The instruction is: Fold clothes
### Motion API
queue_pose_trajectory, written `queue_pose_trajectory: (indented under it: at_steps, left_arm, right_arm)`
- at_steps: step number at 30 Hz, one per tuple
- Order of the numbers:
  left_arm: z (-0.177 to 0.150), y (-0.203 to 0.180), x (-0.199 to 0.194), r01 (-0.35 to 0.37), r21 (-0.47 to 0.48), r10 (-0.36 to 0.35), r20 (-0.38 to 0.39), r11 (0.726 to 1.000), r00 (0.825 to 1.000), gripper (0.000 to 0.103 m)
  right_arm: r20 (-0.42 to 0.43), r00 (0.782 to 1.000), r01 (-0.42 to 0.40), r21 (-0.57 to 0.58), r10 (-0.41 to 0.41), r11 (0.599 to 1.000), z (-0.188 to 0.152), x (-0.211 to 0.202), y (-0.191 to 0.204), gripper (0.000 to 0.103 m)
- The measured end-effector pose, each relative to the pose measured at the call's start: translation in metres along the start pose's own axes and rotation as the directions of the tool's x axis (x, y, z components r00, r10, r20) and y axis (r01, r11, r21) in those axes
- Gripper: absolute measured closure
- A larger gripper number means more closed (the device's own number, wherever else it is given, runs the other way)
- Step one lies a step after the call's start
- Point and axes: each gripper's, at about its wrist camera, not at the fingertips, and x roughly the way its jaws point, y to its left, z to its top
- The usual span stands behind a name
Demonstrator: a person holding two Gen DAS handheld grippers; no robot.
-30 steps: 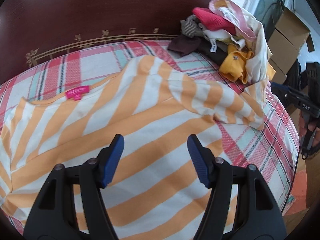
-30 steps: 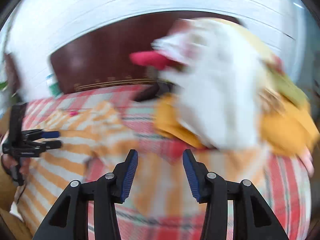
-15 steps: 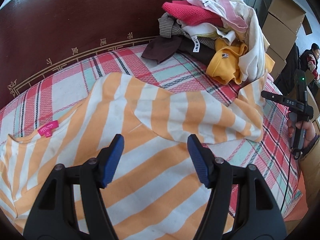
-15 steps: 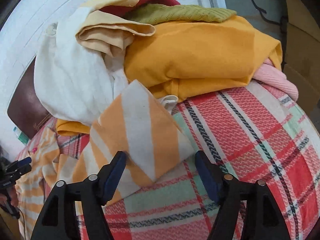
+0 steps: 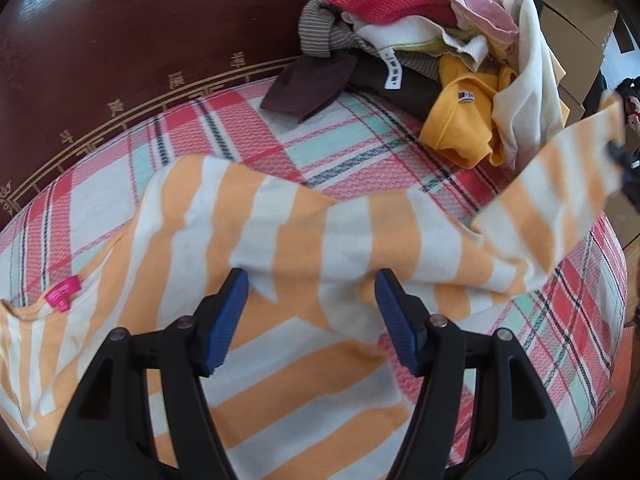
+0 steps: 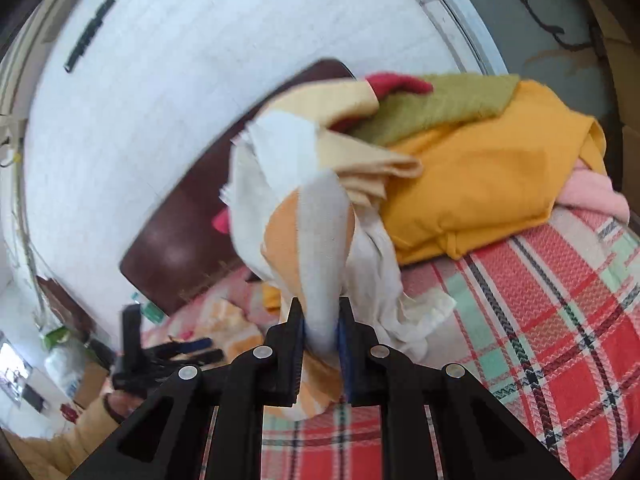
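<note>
An orange-and-white striped shirt (image 5: pixel 280 248) lies spread on the plaid bed, with a pink neck label (image 5: pixel 63 293) at the left. My left gripper (image 5: pixel 311 322) is open just above the shirt's middle, holding nothing. My right gripper (image 6: pixel 320 334) is shut on the end of the shirt's sleeve (image 6: pixel 316 248), lifted off the bed. In the left wrist view that sleeve (image 5: pixel 560 184) rises to the right, with the right gripper (image 5: pixel 624 164) at its tip.
A pile of unfolded clothes (image 5: pixel 420 40) sits at the bed's far right corner, seen close in the right wrist view (image 6: pixel 472 168). A dark wooden headboard (image 5: pixel 120 40) runs behind. Cardboard boxes (image 5: pixel 576 32) stand beyond the bed. The plaid blanket (image 6: pixel 540 320) covers the bed.
My right gripper has shut on the sleeve end and lifted it off the bed. My left gripper has moved forward and lower over the shirt, still open.
</note>
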Motion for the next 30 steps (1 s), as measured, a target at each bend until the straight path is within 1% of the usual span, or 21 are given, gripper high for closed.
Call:
queue_pose_trajectory:
  at_steps: [3, 6, 8, 9, 11, 12, 15, 18, 20, 23, 25, 27, 30]
  left_arm:
    - [0.005, -0.011, 0.011, 0.035, 0.005, -0.035, -0.013, 0.999, 0.999, 0.036]
    - [0.011, -0.019, 0.021, 0.048, -0.001, -0.048, -0.016, 0.999, 0.999, 0.036]
    - [0.013, -0.019, 0.025, 0.070, -0.024, -0.071, -0.020, 0.997, 0.997, 0.036]
    - [0.013, -0.018, 0.025, 0.080, -0.037, -0.081, -0.017, 0.996, 0.997, 0.036]
    - [0.008, -0.012, 0.013, 0.121, -0.075, -0.120, 0.016, 0.990, 0.993, 0.036]
    - [0.004, -0.007, 0.004, 0.139, -0.096, -0.135, 0.041, 0.986, 0.990, 0.036]
    - [-0.015, 0.018, -0.030, 0.159, -0.164, -0.142, 0.111, 0.973, 0.984, 0.036]
    - [-0.046, 0.050, -0.069, 0.165, -0.233, -0.127, 0.172, 0.958, 0.977, 0.036]
    - [-0.069, 0.072, -0.093, 0.141, -0.283, -0.087, 0.196, 0.949, 0.977, 0.036]
    - [-0.110, 0.108, -0.126, 0.099, -0.363, -0.019, 0.217, 0.927, 0.976, 0.036]
    - [-0.136, 0.131, -0.144, 0.076, -0.415, 0.019, 0.221, 0.906, 0.975, 0.036]
    - [-0.160, 0.148, -0.157, 0.045, -0.451, 0.057, 0.211, 0.891, 0.976, 0.036]
    - [-0.192, 0.167, -0.174, 0.008, -0.483, 0.097, 0.192, 0.875, 0.977, 0.036]
  right_arm:
    - [0.067, 0.996, -0.066, -0.003, 0.066, 0.998, 0.010, -0.030, 0.023, 0.089]
    - [0.090, 0.986, -0.138, -0.020, 0.139, 0.990, 0.021, -0.039, 0.052, 0.089]
    - [0.081, 0.980, -0.177, -0.054, 0.181, 0.983, 0.033, -0.033, 0.070, 0.089]
    - [0.068, 0.979, -0.186, -0.072, 0.191, 0.980, 0.034, -0.029, 0.082, 0.089]
    - [0.029, 0.972, -0.229, -0.078, 0.232, 0.970, 0.046, -0.015, 0.108, 0.088]
    - [0.013, 0.970, -0.241, -0.086, 0.243, 0.967, 0.045, -0.006, 0.119, 0.088]
    - [-0.037, 0.960, -0.281, -0.104, 0.279, 0.954, 0.042, 0.022, 0.149, 0.088]
    - [-0.097, 0.942, -0.331, -0.121, 0.321, 0.936, 0.038, 0.056, 0.178, 0.088]
    - [-0.148, 0.923, -0.374, -0.134, 0.354, 0.918, 0.035, 0.080, 0.203, 0.088]
    - [-0.220, 0.899, -0.417, -0.163, 0.380, 0.894, 0.026, 0.120, 0.238, 0.088]
    - [-0.270, 0.889, -0.426, -0.195, 0.369, 0.883, 0.015, 0.149, 0.263, 0.088]
    - [-0.331, 0.873, -0.441, -0.216, 0.360, 0.871, 0.002, 0.179, 0.286, 0.088]
    - [-0.430, 0.841, -0.455, -0.235, 0.328, 0.859, -0.028, 0.225, 0.317, 0.088]
